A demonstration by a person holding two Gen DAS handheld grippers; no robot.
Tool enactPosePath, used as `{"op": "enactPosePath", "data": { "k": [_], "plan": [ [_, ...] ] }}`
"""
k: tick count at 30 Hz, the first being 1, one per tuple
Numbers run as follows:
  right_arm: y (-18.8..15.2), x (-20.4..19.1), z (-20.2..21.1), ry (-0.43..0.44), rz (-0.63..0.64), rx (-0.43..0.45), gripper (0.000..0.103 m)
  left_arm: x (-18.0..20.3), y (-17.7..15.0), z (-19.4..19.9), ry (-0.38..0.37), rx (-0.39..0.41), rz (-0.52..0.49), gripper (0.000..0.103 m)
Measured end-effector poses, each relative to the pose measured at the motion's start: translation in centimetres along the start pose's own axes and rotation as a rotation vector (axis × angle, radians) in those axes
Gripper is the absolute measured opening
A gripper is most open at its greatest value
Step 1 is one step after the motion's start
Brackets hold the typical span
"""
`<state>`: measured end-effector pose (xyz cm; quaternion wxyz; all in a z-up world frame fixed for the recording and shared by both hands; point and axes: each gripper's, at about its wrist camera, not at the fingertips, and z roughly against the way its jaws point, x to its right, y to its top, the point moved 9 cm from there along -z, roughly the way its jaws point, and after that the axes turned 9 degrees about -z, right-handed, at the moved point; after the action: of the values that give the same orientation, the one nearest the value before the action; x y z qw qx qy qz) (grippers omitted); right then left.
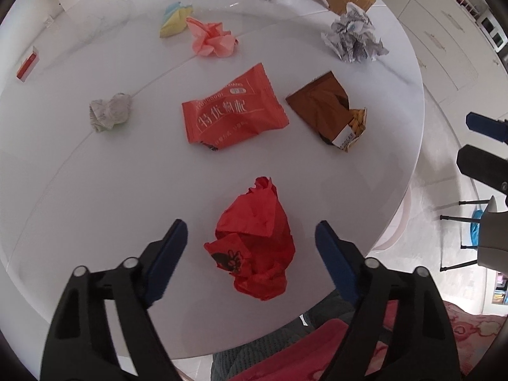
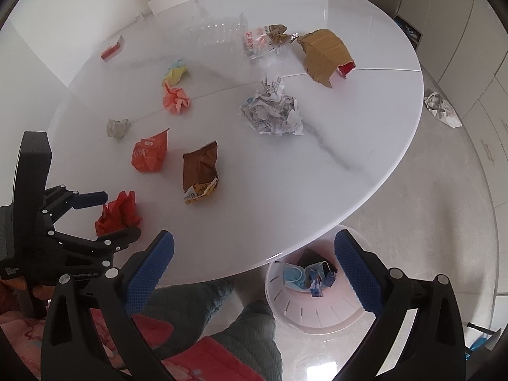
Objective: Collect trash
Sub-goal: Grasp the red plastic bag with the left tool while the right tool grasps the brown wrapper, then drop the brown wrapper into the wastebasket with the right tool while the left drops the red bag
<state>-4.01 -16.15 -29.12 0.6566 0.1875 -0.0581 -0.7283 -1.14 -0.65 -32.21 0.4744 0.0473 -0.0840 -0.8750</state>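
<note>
White round table (image 2: 365,133), pale floor (image 2: 428,222), white cabinets (image 1: 444,41).

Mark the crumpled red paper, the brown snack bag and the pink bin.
crumpled red paper (image 1: 254,238): left wrist view, middle of the wad.
brown snack bag (image 2: 200,165): right wrist view, its brown upper face.
pink bin (image 2: 317,314): right wrist view, bare slotted inner wall.

The right gripper (image 2: 254,270) hangs with its jaws wide apart over the near edge of the white table (image 2: 349,158). Below that edge stands a pink bin (image 2: 317,314) with trash inside. On the table, the left gripper (image 2: 122,214) straddles a red crumpled paper (image 2: 119,212); its pads are not pressing it.
</note>
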Motion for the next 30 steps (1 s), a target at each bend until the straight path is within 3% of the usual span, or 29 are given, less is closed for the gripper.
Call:
{"op": "enactPosePath", "data": {
  "k": [8,11,19,22,26,27,30],
  "plan": [
    [0.8,-1.5,-1.6,-0.006,0.026,-0.009,0.1,-0.5,-0.2,-0.9,0.02,-0.007,-0.007,0.048],
    [1.3,-2.9,-3.1,-0.008,0.058,-0.019,0.1,-1.0,-0.6,-0.7,0.017,0.001,0.002,0.043],
    [3.1,-5.6,-7.6,-0.072,0.15,-0.035,0.099,-2.5,-0.4,0.3,0.007,0.034,0.021,0.042],
    [3.5,-5.9,-8.9,-0.101,0.154,-0.052,0.083,-2.6,-0.6,0.9,0.026,0.032,0.042,0.041],
    [3.8,-5.9,-9.1,-0.109,0.147,-0.042,0.054,-3.6,0.0,2.2,0.037,0.067,0.069,0.041],
    [3.9,-5.8,-9.0,-0.105,0.145,-0.036,0.043,-3.7,0.4,2.6,0.029,0.08,0.074,0.041],
    [3.8,-5.4,-8.5,-0.058,0.098,-0.037,0.029,-3.5,1.2,3.8,0.008,0.113,0.073,0.041]
  ]
}}
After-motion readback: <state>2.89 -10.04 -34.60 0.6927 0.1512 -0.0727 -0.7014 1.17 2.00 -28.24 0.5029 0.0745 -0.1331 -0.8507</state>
